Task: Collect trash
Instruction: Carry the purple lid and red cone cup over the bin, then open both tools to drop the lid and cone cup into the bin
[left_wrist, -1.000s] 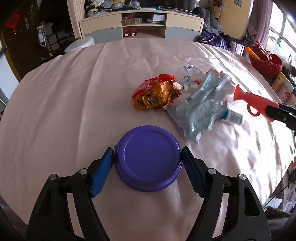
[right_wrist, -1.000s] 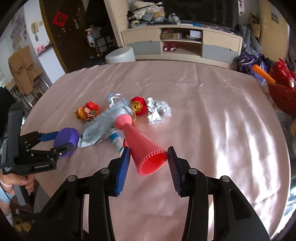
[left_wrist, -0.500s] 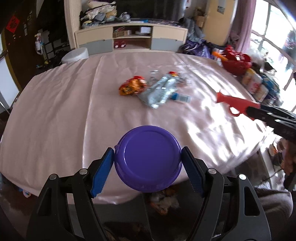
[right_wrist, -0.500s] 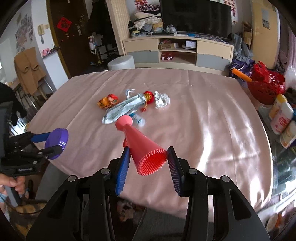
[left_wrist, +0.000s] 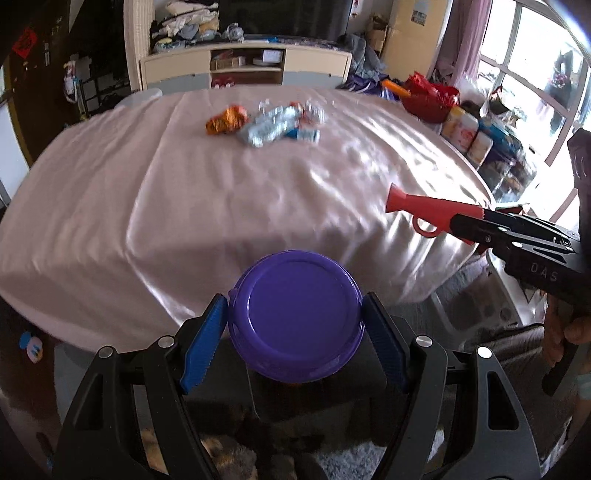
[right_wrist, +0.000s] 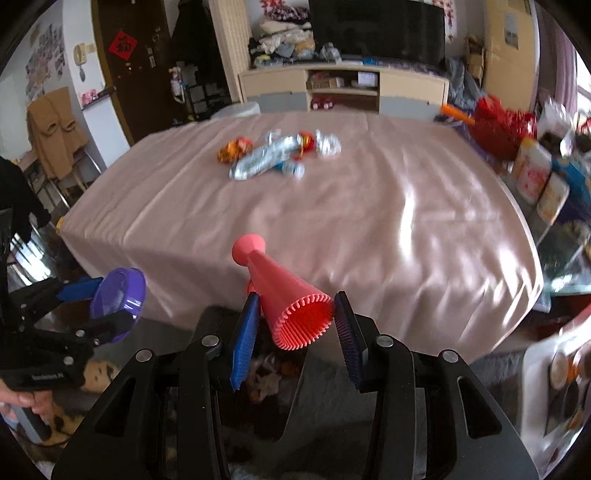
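My left gripper is shut on a round purple lid and holds it off the near edge of the table, over the floor. My right gripper is shut on a red toy trumpet, also off the near edge; the trumpet shows at the right of the left wrist view. On the far part of the pink tablecloth lies a trash pile: an orange wrapper, a silver foil bag, a small red ornament and crumpled foil.
A dark bin or box with crumpled trash inside sits on the floor below both grippers. Bottles and cans and a red basket stand right of the table. A TV cabinet is behind.
Both grippers have pulled back from the trash pile, past the near table edge, still holding the purple lid and the red trumpet. The pile has stayed in place.
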